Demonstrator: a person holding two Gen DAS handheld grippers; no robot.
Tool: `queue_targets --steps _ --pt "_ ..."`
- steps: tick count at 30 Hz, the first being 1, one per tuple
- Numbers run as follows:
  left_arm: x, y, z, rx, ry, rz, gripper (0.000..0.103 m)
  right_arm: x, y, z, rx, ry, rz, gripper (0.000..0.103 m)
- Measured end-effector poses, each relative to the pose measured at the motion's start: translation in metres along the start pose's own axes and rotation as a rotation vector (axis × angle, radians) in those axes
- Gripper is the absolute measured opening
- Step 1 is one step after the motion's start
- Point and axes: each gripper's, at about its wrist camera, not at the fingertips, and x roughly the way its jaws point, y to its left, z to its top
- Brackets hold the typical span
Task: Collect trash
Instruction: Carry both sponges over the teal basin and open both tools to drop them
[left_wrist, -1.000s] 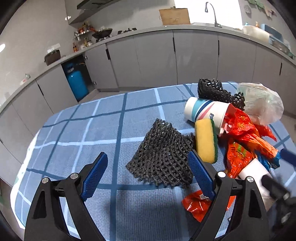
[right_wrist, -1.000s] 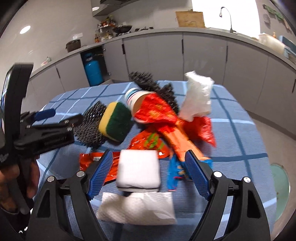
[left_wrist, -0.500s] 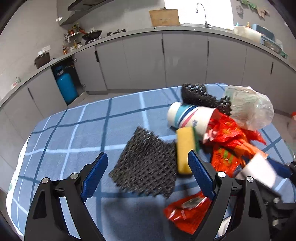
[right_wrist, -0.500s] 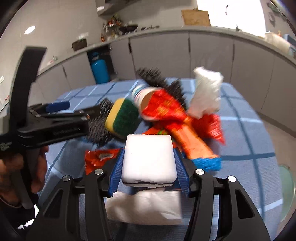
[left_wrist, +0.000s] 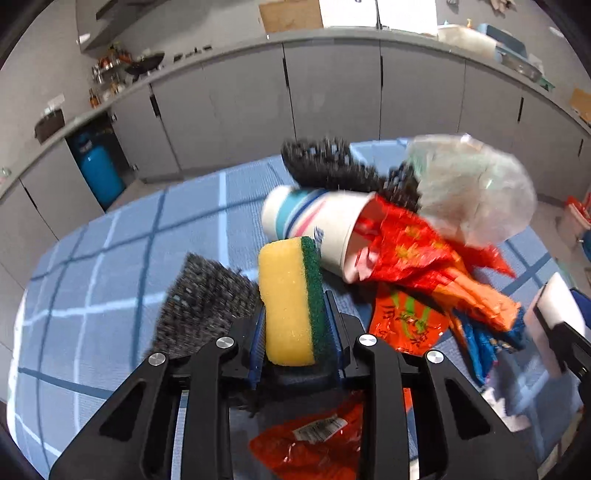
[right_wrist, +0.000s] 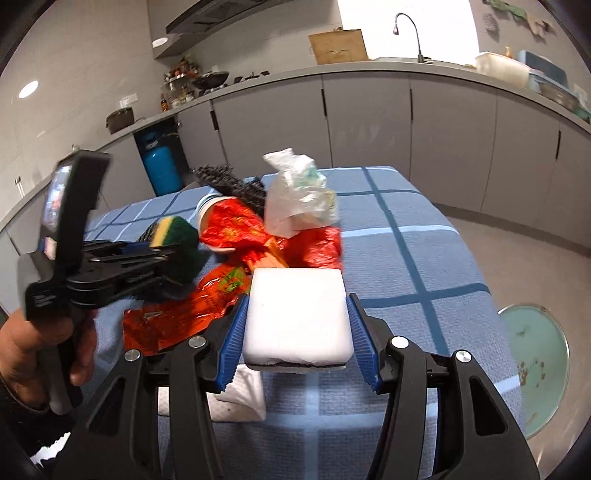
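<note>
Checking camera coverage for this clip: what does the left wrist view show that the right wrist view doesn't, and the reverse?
Left only: the left gripper from behind, jaws closing on the sponge.
Right only: the hand holding that gripper, the paper towel, the round green thing on the floor.
Both: sponge, white block in the right gripper, cup, red wrappers, plastic bag.

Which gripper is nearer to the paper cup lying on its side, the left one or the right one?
Left. The left gripper, closing on the yellow-green sponge, is just in front of the paper cup. The right gripper, holding the white foam block, is farther back.
</note>
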Motion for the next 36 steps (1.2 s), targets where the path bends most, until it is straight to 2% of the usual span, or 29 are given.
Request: queue_targets --steps 6,9,12,19,23,30,36 --pt "-0.06 -0.005 0.023 0.01 -0.133 0.001 0.029 -0.02 -0.022 0.005 0.03 -0.055 -0.028 0.053" --pt "-0.079 -0.027 0.034 0.044 -0.186 -0.017 0.029 -0.031 -0.043 0.007 0.057 -0.079 -0.062 0.053" --pt "-0.089 -0.063 0.045 0.097 -0.222 -0.071 0.029 -0.048 -0.071 0.005 0.092 -0.103 -0.121 0.053" --pt "-0.088 -0.152 0.052 0.223 -0.225 -0.197 0.029 -0.087 -0.156 -0.013 0.2 -0.127 -0.302 0.053" --pt "-0.086 -0.197 0.047 0.279 -0.214 -0.27 0.029 -0.095 -0.192 -0.032 0.254 -0.109 -0.361 0.053" --pt "-0.081 -0.266 0.039 0.366 -0.203 -0.377 0.029 -0.09 -0.233 -0.057 0.327 -0.073 -0.4 0.053" --pt "-0.069 -0.309 0.032 0.411 -0.187 -0.424 0.03 -0.076 -0.253 -0.068 0.347 -0.053 -0.399 0.054"
